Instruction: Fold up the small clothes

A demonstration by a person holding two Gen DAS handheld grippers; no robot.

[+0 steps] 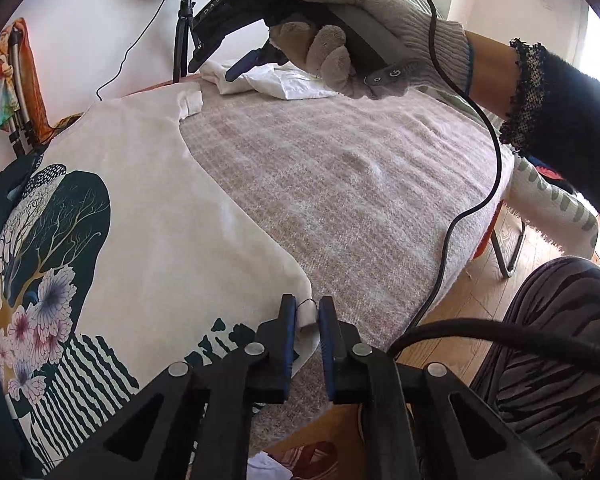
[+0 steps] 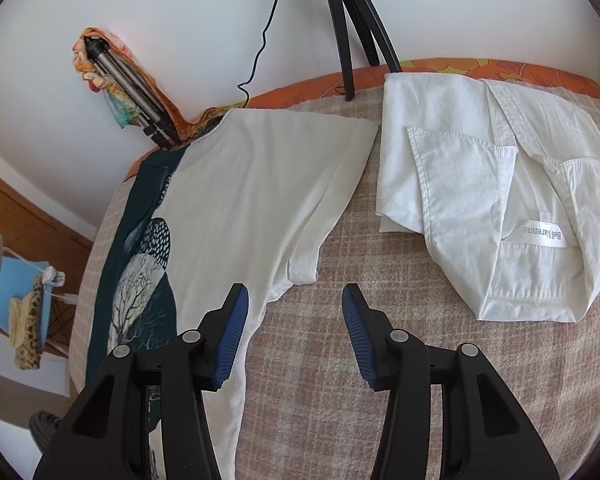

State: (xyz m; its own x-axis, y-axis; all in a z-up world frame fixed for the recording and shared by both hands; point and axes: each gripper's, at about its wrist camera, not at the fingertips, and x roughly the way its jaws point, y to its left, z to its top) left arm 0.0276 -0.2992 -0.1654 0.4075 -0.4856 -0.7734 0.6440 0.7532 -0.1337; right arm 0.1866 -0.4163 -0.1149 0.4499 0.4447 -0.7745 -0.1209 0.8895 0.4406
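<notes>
Grey knit glove (image 1: 364, 28), black lace-cuffed sleeve (image 1: 560, 120)

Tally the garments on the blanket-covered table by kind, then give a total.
Printed tree-and-flower T-shirt: 1
White button-up shirt, folded, label showing: 1
Total: 2 garments on the checked blanket
</notes>
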